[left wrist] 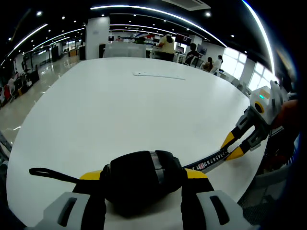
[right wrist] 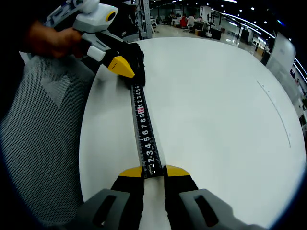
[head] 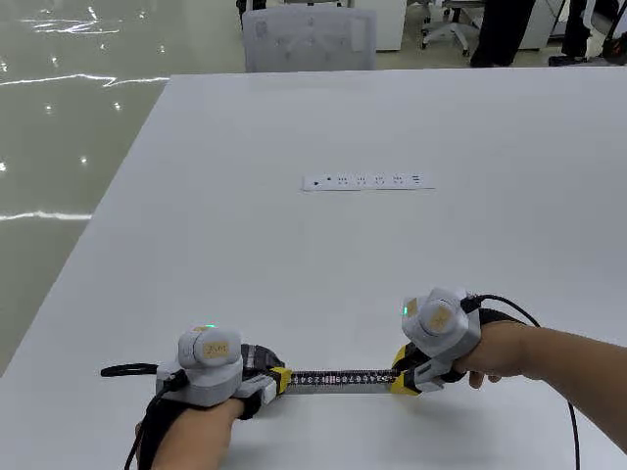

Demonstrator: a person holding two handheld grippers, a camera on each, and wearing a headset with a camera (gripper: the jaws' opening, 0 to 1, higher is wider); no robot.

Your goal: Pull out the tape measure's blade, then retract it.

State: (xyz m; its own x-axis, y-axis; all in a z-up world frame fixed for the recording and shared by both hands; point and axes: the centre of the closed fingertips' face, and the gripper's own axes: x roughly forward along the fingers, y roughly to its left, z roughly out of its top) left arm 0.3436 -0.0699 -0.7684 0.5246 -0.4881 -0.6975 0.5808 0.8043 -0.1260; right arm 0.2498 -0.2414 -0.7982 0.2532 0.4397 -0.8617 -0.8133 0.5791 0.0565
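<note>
White bench, open-plan office beyond. Power strip: mid-bench, well beyond the work. Tape measure case: black, near left of the bench, clamped between the left gripper's jaws. Blade: drawn out rightward along the near edge, its end pinched in the right gripper, jaws narrow.

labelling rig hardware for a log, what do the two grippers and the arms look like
Left gripper and right gripper: light grey rounded bodies, dark jaws with yellow tips, a green light on each. A black cable loops from the right one along the forearm. Forearms are unsleeved.
</note>
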